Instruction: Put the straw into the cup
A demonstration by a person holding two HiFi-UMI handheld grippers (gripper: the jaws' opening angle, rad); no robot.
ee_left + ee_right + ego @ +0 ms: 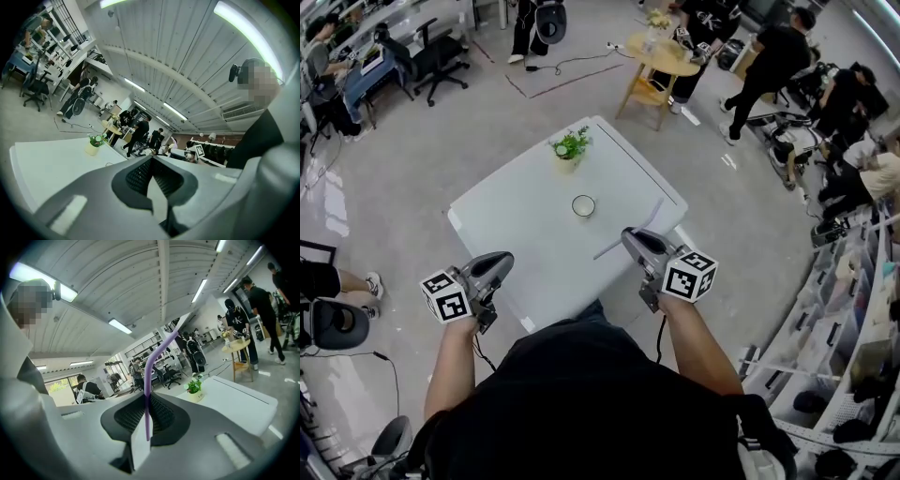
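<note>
A small white cup (583, 205) stands upright near the middle of the white table (520, 220). A thin purple straw (647, 214) is gripped across the tip of my right gripper (629, 235), which is shut on it over the table's near right part, to the right of the cup and nearer to me. In the right gripper view the straw (151, 373) rises from between the shut jaws of that gripper (146, 399) and bends right at its top. My left gripper (501, 260) hovers at the table's near left edge. Its jaws (151, 160) are shut with nothing in them.
A small potted plant (570, 148) stands at the table's far side, beyond the cup. Farther off are a round wooden table (661, 58) with people around it, office chairs (433, 54) at the far left, and shelving (848, 319) along the right.
</note>
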